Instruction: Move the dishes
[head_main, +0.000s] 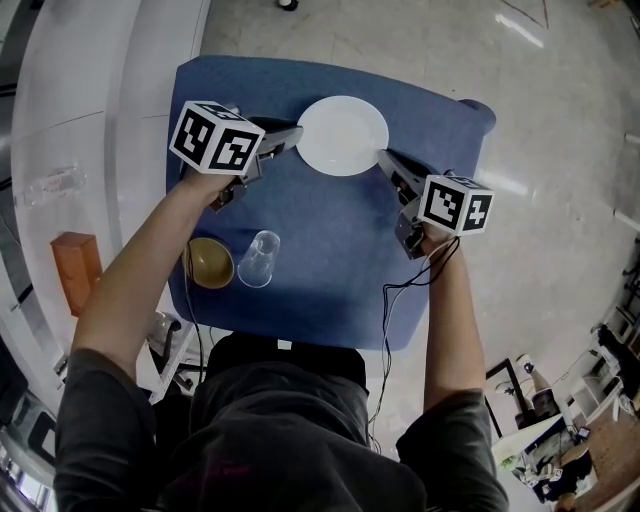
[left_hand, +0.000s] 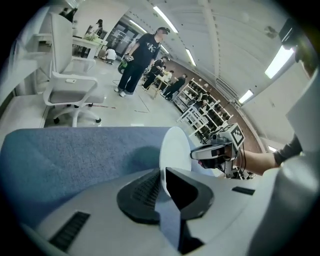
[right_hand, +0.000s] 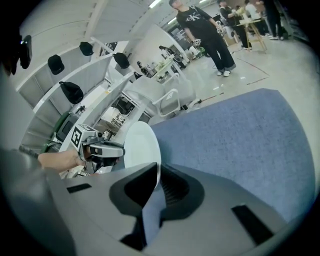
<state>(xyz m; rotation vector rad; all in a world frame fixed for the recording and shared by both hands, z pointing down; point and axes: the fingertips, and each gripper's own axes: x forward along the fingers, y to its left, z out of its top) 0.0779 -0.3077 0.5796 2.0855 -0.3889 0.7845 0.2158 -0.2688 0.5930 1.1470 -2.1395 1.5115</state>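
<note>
Head view: plate (head_main: 342, 135) lies between my two grippers, over far part of desk (head_main: 330, 250). Left gripper (head_main: 290, 140): fingers pinch plate's left rim. Right gripper (head_main: 385, 160): fingers clamp opposite rim. Both gripper views show rim squeezed between fingers. Cannot tell whether plate is clear of desk. Bowl (head_main: 211, 263) and clear cup (head_main: 259, 258) sit behind left fingers, nearer me, untouched. My judgement: first dish grasped, carry not yet done; bowl and cup probably left to move.

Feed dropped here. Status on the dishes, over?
Left gripper shut on plate rim, right gripper shut on opposite rim. Bowl and clear cup sit apart, not in the way.
</note>
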